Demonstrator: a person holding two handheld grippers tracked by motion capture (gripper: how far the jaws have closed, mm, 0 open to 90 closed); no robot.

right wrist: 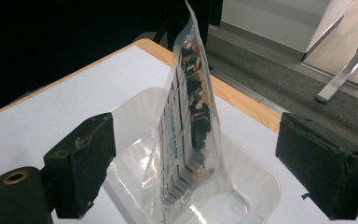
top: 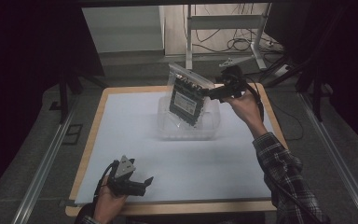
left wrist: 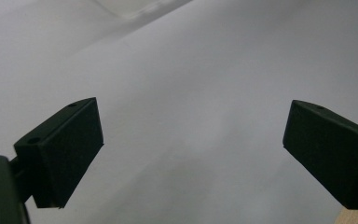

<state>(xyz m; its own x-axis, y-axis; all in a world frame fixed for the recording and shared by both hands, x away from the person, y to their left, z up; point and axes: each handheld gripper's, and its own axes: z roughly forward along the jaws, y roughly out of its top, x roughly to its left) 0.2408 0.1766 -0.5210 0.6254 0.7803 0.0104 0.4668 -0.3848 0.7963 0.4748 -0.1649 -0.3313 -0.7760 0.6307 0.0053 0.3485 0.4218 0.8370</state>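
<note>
We read this as the work of setting a bagged circuit board (top: 186,97) into the clear plastic tub (top: 213,125) that sits in the upper middle of the high view. The bag stands on edge with its lower end inside the tub, and the tub wall probably helps prop it upright. In the right gripper view the right gripper (right wrist: 196,154) has its jaws spread wide on either side of the bag, with no pad pressing on it, so we judge the bag released; whether it leans on a jaw higher up is hard to tell from the dim high view. The left gripper (top: 137,183) rests at the lower left over the bare white table (top: 130,135), jaws spread and holding nothing, kept clear of the tub.
</note>
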